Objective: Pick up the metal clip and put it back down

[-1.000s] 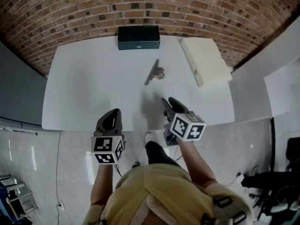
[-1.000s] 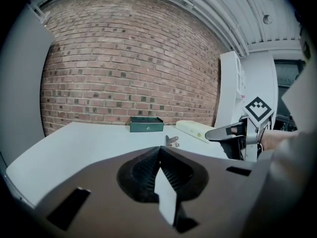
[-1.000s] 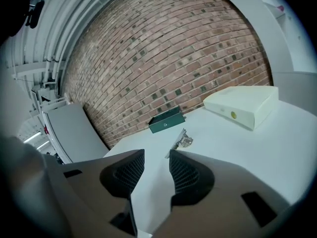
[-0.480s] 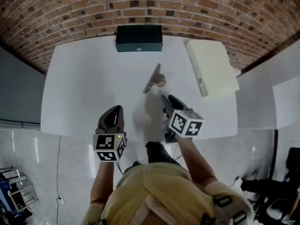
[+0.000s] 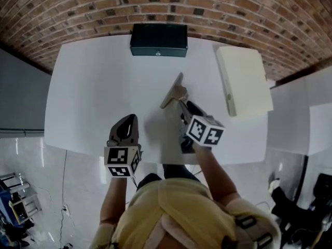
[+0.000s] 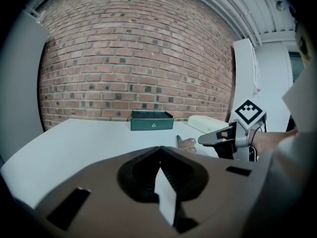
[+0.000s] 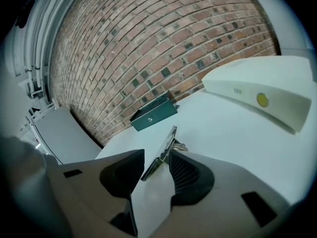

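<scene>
The metal clip lies flat near the middle of the white table, a long silver bar with a small lever at one side. My right gripper is open at the clip's near end. In the right gripper view the clip runs up between the two jaw tips of the right gripper, with no grip on it. My left gripper hovers over the front edge of the table, left of the clip, with its jaws shut on nothing. From there the clip shows ahead to the right.
A dark green box stands at the table's far edge against the brick wall. A cream case lies at the right side of the table. A light tiled floor runs below the near edge.
My right gripper has moved forward across the table until its open jaws reach the clip's near end. The left gripper has stayed at the front edge.
</scene>
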The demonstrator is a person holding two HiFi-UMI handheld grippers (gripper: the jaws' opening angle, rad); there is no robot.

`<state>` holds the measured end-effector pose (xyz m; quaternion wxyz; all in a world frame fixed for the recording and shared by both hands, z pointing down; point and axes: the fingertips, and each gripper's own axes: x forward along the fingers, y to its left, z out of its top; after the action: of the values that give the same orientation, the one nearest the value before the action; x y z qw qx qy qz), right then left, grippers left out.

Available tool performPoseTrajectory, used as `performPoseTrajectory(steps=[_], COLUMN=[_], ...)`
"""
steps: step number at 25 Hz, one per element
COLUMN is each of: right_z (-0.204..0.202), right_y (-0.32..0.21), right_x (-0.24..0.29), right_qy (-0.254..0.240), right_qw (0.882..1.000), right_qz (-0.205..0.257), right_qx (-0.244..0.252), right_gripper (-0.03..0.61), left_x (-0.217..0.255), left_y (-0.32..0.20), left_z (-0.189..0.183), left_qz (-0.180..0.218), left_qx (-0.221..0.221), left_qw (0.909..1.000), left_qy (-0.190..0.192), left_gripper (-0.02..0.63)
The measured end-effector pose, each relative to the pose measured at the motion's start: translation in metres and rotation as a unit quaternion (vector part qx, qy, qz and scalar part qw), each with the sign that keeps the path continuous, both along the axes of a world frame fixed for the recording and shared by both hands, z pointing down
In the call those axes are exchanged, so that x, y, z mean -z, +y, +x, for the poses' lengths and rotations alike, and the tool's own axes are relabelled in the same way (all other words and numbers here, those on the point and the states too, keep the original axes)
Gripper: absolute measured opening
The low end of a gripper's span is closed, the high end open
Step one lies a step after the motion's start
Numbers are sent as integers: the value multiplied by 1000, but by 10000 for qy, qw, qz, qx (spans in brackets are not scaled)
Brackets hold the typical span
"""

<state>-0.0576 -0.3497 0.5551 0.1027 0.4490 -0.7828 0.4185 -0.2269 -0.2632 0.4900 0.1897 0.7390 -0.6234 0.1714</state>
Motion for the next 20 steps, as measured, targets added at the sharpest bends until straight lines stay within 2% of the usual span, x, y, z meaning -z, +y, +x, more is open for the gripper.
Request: performPoseTrajectory(steps=[20], right_z=[-8], right_y=[-50], right_x=[-27], right_qy=[-365], right_qw=[9965], right_qz=[-540], right_qx=[-521], right_gripper=[137], left_x=[-20], left_y=[-26], left_z=[-12], left_qz=[-209], left_qx=[225], left_qw=[9995], left_qy=[27], left_gripper=[2])
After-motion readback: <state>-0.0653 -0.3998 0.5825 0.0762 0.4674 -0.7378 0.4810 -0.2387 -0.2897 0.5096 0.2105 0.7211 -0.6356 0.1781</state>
